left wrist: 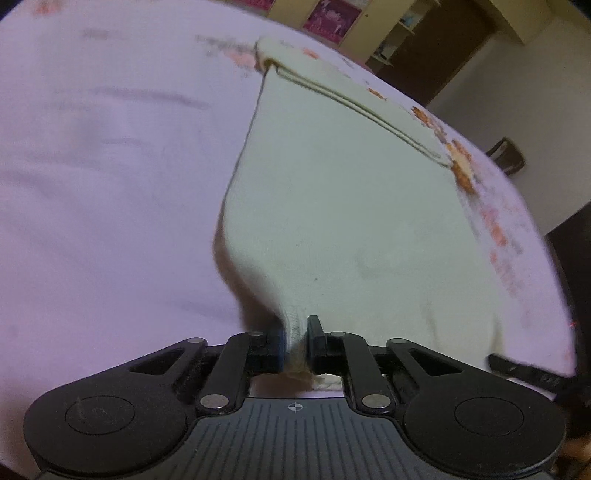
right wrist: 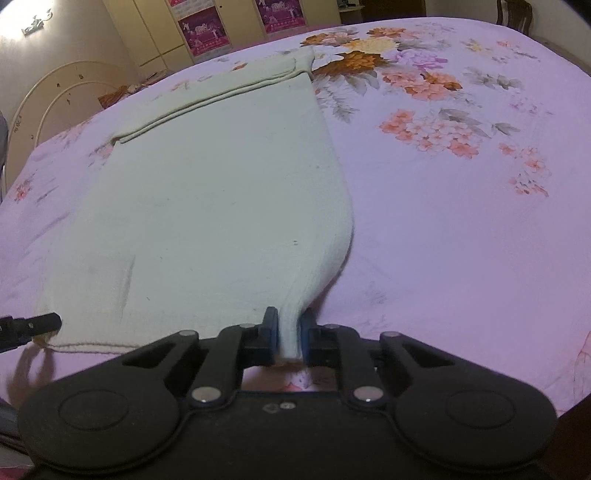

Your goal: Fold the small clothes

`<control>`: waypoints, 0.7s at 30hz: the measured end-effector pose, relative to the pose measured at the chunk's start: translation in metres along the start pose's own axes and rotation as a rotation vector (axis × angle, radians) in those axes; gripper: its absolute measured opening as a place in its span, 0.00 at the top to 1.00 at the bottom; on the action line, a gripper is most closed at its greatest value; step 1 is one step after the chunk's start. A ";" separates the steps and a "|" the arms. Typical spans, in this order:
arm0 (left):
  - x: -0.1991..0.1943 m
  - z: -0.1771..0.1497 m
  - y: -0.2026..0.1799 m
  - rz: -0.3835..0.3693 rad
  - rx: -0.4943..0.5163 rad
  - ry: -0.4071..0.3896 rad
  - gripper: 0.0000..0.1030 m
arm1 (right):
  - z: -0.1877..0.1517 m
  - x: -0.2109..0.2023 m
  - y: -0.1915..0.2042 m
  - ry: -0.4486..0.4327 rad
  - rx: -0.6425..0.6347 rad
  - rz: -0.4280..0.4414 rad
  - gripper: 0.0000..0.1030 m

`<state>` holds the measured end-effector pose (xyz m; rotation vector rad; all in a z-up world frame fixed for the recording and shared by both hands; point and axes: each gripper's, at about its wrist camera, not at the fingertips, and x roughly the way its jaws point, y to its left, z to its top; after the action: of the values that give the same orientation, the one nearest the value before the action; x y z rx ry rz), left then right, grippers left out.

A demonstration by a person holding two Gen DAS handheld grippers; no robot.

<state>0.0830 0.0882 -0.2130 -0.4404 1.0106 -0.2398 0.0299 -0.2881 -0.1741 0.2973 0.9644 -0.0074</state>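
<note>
A pale cream knit garment (right wrist: 207, 206) lies flat on a bed covered by a lilac floral sheet (right wrist: 461, 221). The left gripper (left wrist: 295, 345) and right gripper (right wrist: 288, 339) each have their jaws closed tight on a near corner of the cloth, lifting it slightly. This looks like the start of a fold: both corners likely need carrying forward together toward the far hemmed edge (right wrist: 221, 94). The fabric appears soft, thick and limp

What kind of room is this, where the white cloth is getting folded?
Probably a bedroom. The cloth lies on a bed with a flowery pink sheet, a curved headboard stands at its far end, and wardrobe doors line the wall.
</note>
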 end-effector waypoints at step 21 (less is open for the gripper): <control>0.055 0.197 -0.051 -0.086 0.063 -0.324 0.90 | 0.175 0.028 0.014 -0.294 0.076 0.195 0.91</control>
<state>0.2804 0.0691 -0.1418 -0.4496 0.6659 -0.2672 0.1892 -0.3149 -0.0997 0.4463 0.6420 0.0883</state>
